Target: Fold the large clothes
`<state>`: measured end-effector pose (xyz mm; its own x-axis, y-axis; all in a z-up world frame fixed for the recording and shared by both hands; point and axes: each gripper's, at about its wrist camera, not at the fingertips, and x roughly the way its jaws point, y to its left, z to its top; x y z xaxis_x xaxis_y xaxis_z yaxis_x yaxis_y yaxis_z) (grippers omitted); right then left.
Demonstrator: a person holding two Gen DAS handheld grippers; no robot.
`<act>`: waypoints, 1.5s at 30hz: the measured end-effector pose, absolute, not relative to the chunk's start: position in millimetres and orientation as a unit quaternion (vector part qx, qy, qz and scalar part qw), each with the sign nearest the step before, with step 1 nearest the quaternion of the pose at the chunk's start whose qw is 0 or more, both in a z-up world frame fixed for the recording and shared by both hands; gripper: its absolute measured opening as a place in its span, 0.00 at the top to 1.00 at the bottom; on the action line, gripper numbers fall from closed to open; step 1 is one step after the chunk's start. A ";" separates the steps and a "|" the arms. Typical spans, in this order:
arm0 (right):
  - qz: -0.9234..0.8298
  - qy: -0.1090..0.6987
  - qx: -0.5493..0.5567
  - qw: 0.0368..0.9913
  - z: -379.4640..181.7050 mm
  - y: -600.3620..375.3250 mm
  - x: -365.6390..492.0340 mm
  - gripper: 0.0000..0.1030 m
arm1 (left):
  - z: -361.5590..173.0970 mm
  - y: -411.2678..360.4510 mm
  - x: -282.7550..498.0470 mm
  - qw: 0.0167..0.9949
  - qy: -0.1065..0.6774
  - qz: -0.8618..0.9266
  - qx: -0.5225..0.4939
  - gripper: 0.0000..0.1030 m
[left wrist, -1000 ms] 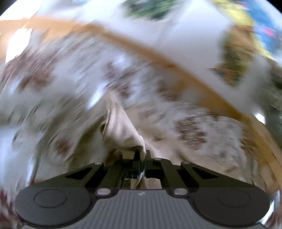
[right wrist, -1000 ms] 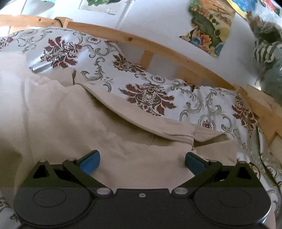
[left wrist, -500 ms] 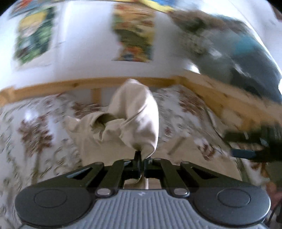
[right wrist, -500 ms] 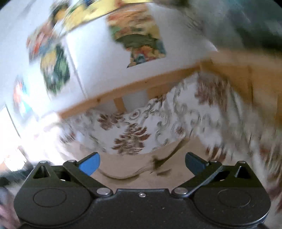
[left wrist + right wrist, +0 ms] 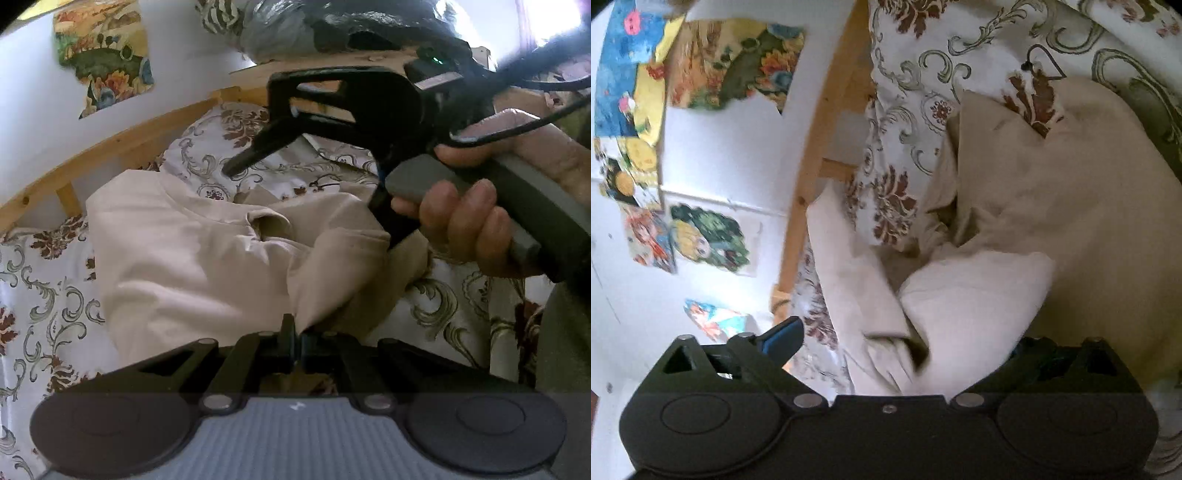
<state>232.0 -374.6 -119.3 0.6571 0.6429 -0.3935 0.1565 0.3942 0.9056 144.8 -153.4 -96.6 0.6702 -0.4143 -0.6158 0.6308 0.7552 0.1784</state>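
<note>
jaws of the left gripper (image 5: 295, 341) pinch beige garment (image 5: 192, 251) (right gripper (image 5: 897, 341) spread wide).

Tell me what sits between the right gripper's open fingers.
In the right wrist view, a bunched fold of the beige garment fills the gap in the right gripper; its jaws are spread around it, not yet closed.

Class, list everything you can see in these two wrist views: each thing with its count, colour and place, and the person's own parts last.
Garment: one, beige, lying on the bed.
Bedsheet: one, white with maroon floral print, under the garment.
Bed frame: one, light wood, along the wall.
Posters: several, multicoloured, on the white wall.
Left gripper: black, shut on a garment fold.
Right gripper: black with blue pads, open around the cloth.
Right hand: gripping the grey handle.
</note>
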 end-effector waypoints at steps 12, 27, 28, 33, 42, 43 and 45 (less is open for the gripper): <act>0.174 0.387 0.340 0.839 -105.0 -336.6 234.0 0.74 | -92.2 -125.2 150.1 0.896 0.280 -0.318 0.129 0.95; 0.149 0.364 0.301 0.869 -101.9 -328.4 232.8 0.82 | -78.6 -6.2 196.2 0.928 0.318 -0.153 -0.120 0.35; 0.148 0.357 0.285 0.877 -98.5 -324.0 232.0 0.83 | -88.8 0.8 204.3 0.921 0.340 -0.131 -0.136 0.37; 0.162 0.308 0.187 0.919 -73.3 -306.2 220.0 0.85 | -122.1 35.1 222.0 0.874 0.378 -0.135 -0.274 0.46; 0.079 0.325 0.075 0.939 -69.8 -315.7 213.4 0.83 | -127.1 -32.1 223.2 0.898 0.357 -0.205 -0.154 0.49; 0.068 0.339 0.070 0.936 -75.5 -315.9 217.7 0.82 | -129.7 -35.0 222.7 0.900 0.357 -0.202 -0.146 0.49; 0.050 0.353 0.050 0.933 -82.7 -314.2 223.9 0.73 | -131.2 -37.2 223.0 0.900 0.359 -0.200 -0.148 0.49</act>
<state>223.9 -314.2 -82.7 0.7460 0.1280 -0.6535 -0.0580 0.9901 0.1277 223.0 -37.2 -131.2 0.6628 -0.4657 -0.5864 0.2528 0.8763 -0.4102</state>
